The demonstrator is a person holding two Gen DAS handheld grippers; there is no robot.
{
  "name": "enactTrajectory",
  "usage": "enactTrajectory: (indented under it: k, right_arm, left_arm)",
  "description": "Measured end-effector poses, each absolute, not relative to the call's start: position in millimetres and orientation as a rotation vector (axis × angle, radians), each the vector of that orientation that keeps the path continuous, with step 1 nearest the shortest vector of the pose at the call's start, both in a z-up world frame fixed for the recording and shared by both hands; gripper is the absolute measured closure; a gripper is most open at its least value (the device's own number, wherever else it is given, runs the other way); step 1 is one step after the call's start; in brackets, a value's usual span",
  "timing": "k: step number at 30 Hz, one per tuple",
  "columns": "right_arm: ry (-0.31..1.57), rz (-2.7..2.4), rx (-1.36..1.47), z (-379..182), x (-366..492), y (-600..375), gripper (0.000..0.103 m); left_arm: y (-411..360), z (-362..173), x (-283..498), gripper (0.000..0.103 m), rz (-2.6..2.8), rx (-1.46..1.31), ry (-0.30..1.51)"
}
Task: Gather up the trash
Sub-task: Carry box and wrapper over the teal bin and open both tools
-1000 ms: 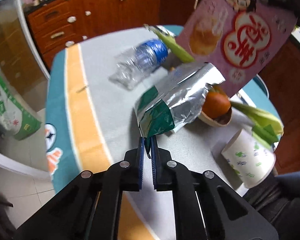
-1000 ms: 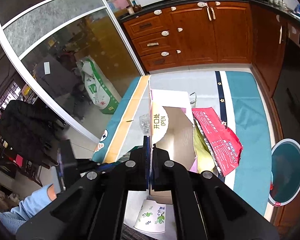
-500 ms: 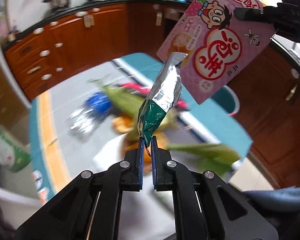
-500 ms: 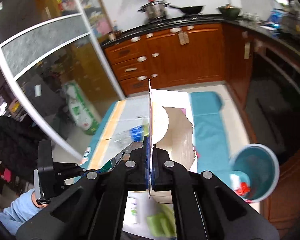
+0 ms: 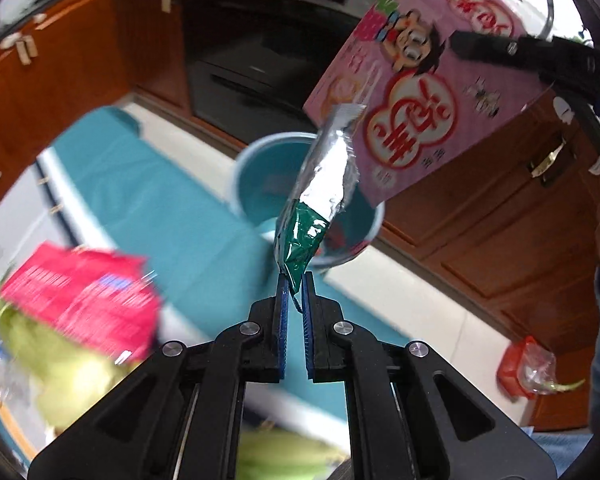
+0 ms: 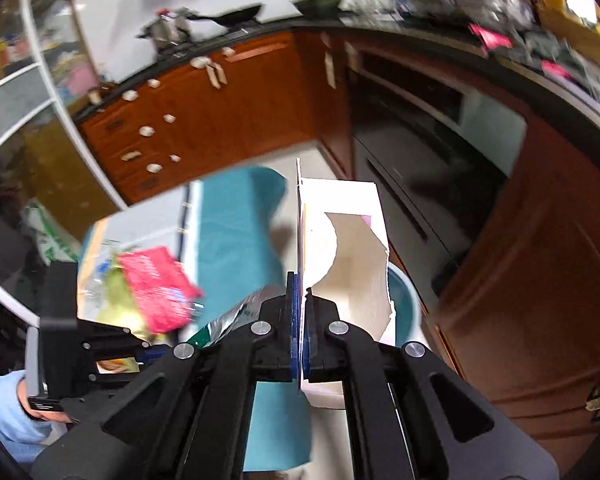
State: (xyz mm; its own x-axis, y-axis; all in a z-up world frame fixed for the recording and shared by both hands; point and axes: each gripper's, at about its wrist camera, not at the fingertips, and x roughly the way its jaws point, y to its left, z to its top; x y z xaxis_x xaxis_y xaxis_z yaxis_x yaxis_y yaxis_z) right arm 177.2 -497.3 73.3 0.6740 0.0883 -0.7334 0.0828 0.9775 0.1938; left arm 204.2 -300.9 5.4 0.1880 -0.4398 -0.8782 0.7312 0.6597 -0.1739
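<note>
Well, foil wrapper (image 5: pixel 320 196) (seemingly) above bin (image 5: pixel 260 168) rim, carton (image 5: pixel 420 92) beside.

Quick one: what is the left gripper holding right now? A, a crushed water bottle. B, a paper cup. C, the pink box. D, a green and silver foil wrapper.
D: the left gripper is pinched shut on the green end of the foil wrapper, which sticks up in front of the blue bin; the pink box is in the right gripper.
</note>
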Motion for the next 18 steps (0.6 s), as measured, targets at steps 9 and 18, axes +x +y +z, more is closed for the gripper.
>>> enactTrajectory:
  k: [9, 18]
  right_arm:
    - [1.009, -0.048, 0.251, -3.7, 236.3, -548.8, 0.102]
    - [1.091, -0.030, 0.371, -66.0, 268.7, -569.2, 0.045]
  left_arm:
    - [-387.3, -57.6, 245.9, 0.095, -0.874, 0.343, 1.254]
    - [-409.1, -107.6, 263.6, 0.046, -0.823, 0.417, 1.317]
